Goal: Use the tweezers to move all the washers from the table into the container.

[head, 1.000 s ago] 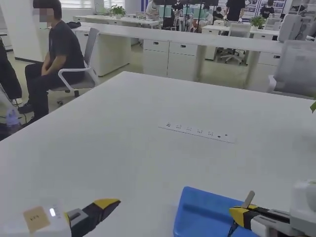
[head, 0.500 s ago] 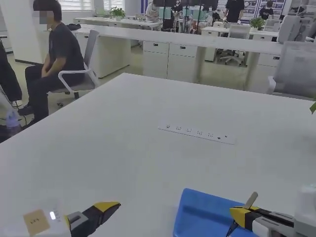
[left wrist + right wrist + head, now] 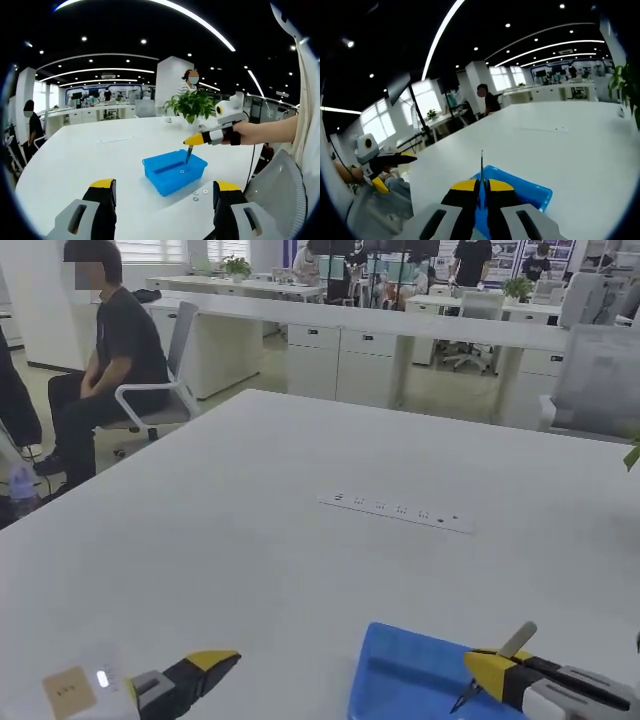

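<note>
In the head view, my left gripper sits low on the left over the bare table. From here I cannot tell how wide its jaws stand. My right gripper is low on the right, clamped on the tweezers, which slant down over the blue container.

In the left gripper view, the left gripper has its jaws spread wide and holds nothing. The container lies ahead between them. The right gripper comes in from the right with the tweezers, their long axis steep and their tips down inside the rim. One washer already lies on the container floor. Three washers lie on the table just beside the container's near wall, towards my right jaw. I judge the pick is back across that wall, towards me. The washers lie flat with their holes up and have no long axis.

In the right gripper view, the right gripper is closed on the tweezers, which run straight ahead. The container is beneath them. The left gripper is off to the left, jaws apart. I cannot tell whether the tweezer tips are pinched together.
</note>
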{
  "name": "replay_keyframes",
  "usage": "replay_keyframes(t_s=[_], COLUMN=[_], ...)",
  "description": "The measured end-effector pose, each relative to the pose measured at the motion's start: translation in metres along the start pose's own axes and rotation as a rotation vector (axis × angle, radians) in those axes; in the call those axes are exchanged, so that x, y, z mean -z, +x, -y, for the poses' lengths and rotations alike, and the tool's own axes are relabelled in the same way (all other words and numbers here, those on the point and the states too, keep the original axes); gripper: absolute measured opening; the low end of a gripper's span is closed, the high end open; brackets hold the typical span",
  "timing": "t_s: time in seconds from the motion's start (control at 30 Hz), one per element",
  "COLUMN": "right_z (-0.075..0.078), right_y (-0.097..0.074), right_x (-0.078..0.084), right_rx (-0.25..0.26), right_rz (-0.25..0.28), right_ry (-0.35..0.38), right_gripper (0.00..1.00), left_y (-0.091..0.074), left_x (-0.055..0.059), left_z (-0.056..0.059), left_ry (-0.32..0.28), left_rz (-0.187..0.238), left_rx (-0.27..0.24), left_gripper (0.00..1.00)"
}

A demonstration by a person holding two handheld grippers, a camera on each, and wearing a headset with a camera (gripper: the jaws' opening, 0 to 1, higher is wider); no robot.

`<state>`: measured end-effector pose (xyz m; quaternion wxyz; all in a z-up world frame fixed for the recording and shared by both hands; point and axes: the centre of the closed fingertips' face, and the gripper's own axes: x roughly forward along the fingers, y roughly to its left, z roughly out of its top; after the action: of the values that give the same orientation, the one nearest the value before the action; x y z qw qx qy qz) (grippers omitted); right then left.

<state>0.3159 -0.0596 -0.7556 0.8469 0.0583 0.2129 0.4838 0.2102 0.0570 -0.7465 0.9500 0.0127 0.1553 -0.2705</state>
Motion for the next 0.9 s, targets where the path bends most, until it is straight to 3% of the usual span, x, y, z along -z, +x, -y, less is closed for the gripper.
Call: replay_keyframes(t_s=[0.13, 0.33, 0.63, 0.9], right_z=[-0.017, -0.033, -0.035, -0.032], right_y=[-0.006, -0.011, -0.015, -0.017], right_x=[-0.001, 0.016, 0.055, 0.071], right_rx=[-0.034, -0.080, -0.093, -0.077], right_rz=[0.015, -0.011, -0.090, -0.132], right_ry=[0.005, 0.017, 0.022, 0.021], right_gripper=[0.03, 0.03, 0.03, 0.03], left_y=[0.000, -0.001, 0.000, 0.000], left_x=[0.000, -0.001, -0.001, 0.000], left_z=[0.000, 0.000, 0.000, 0.000], left_ry=[0.000, 0.002, 0.002, 0.001], left_rz=[0.002, 0.006, 0.004, 0.004], left_rx=[0.001, -0.001, 0.001, 0.000], left_gripper=[0.80, 0.80, 0.80, 0.80])
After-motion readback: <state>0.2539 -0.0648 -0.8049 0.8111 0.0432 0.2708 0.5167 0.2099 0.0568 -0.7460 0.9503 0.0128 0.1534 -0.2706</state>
